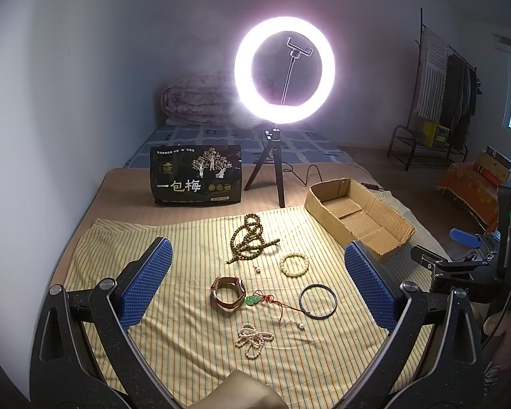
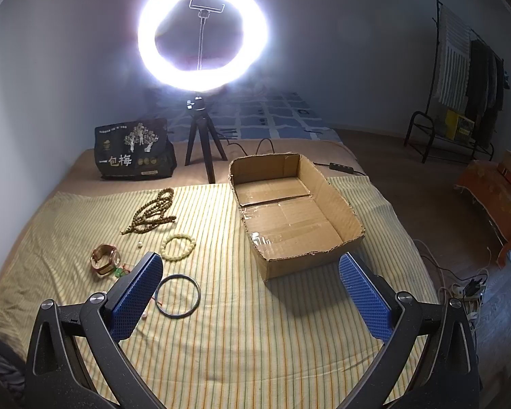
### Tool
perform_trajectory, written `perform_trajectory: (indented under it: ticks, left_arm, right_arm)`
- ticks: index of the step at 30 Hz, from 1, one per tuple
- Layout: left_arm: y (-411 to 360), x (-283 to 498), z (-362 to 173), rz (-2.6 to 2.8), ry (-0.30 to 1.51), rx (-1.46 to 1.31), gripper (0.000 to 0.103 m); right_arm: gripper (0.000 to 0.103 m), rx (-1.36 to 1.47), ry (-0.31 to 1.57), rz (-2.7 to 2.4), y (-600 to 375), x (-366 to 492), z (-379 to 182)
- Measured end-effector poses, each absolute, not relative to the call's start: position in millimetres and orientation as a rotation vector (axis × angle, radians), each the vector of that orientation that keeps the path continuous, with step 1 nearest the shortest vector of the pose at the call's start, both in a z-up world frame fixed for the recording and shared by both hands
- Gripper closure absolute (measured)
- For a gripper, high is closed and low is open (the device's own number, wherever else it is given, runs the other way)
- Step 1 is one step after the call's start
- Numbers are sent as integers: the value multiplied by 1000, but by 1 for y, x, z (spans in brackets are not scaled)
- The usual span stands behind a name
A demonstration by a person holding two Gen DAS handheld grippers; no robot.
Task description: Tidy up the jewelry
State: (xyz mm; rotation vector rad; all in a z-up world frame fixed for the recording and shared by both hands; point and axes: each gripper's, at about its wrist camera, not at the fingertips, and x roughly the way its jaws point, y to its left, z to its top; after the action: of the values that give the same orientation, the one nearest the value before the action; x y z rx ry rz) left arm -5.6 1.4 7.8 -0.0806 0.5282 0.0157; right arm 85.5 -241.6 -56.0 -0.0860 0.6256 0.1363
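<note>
Jewelry lies on a yellow striped cloth [image 1: 194, 238]: a brown bead string [image 1: 250, 240], a pale bead bracelet [image 1: 293, 264], a brown-strap watch [image 1: 228, 293], a green jade pendant on red cord [image 1: 253, 300], a dark bangle [image 1: 318, 301], a pearl strand [image 1: 253, 339]. An open cardboard box [image 1: 357, 218] stands at the right, empty. My left gripper [image 1: 255, 259] is open above the jewelry. My right gripper [image 2: 252, 266] is open, near the box [image 2: 289, 204], with the bangle [image 2: 177, 296] by its left finger. The beads [image 2: 151, 213], bracelet [image 2: 177, 246] and watch [image 2: 105, 259] also show there.
A lit ring light on a tripod [image 1: 284, 70] and a black snack bag [image 1: 196, 179] stand behind the cloth. A cable [image 2: 337, 167] runs past the box. A clothes rack [image 1: 443, 102] and a floor power strip [image 2: 466, 289] are at the right.
</note>
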Motion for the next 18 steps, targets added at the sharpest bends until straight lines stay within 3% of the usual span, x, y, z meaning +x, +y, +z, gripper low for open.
perform_trajectory:
  ticks: [18]
  left_arm:
    - [18,25,-16,67,621,-91,0]
  right_arm:
    - [0,-81,684,186,-234,101,-74]
